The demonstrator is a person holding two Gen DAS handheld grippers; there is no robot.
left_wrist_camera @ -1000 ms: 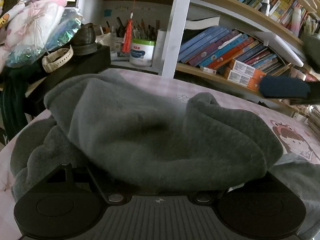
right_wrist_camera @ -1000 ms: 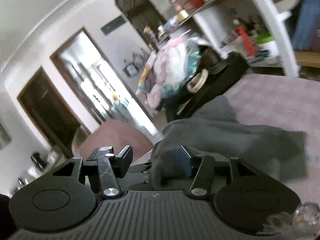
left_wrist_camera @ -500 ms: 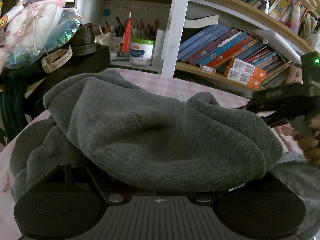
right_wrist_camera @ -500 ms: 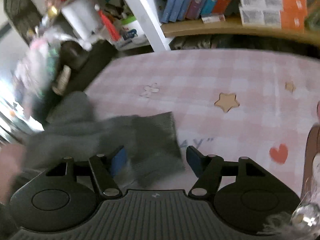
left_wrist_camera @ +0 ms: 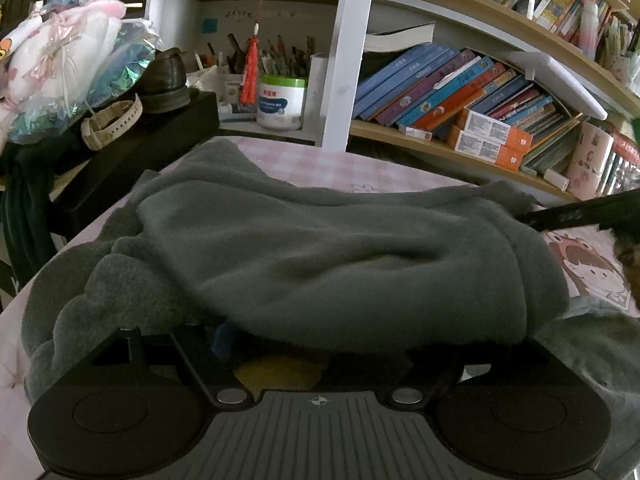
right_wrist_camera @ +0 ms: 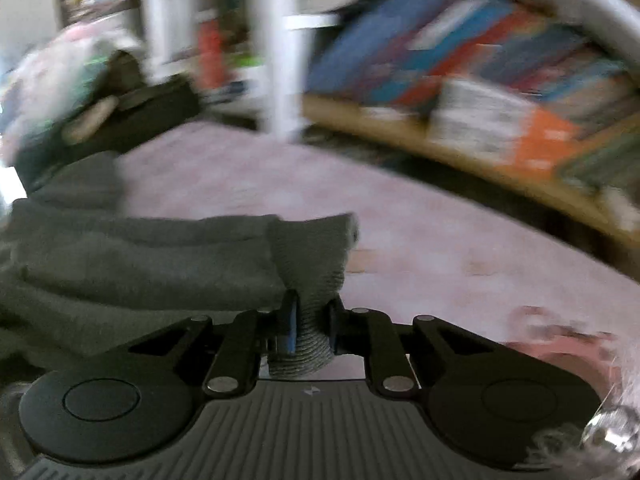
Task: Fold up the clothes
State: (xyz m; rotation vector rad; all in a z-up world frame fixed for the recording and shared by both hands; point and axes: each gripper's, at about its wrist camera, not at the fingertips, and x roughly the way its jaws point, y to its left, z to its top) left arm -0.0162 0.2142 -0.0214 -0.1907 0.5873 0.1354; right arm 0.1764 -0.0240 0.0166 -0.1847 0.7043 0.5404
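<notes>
A dark grey fleece garment (left_wrist_camera: 320, 256) lies bunched on the pink checked tablecloth (left_wrist_camera: 352, 168). In the left wrist view it drapes over my left gripper (left_wrist_camera: 316, 344) and hides the fingertips; the jaws look spread wide under the cloth. In the right wrist view, which is motion-blurred, my right gripper (right_wrist_camera: 310, 312) is shut on the garment's ribbed cuff (right_wrist_camera: 316, 256), with the rest of the garment (right_wrist_camera: 140, 264) stretching to the left. My right gripper also shows as a dark bar at the right edge of the left wrist view (left_wrist_camera: 588, 212).
A bookshelf with several books (left_wrist_camera: 460, 88) and a white post (left_wrist_camera: 352, 52) stands behind the table. A black box (left_wrist_camera: 132, 140) with a shoe and a watch sits at the left. A jar of pens (left_wrist_camera: 282, 100) stands on the shelf.
My right gripper has swung around and closed on the ribbed cuff. The garment has been pulled flatter and to the right. The left gripper has lifted slightly, showing a gap under the cloth.
</notes>
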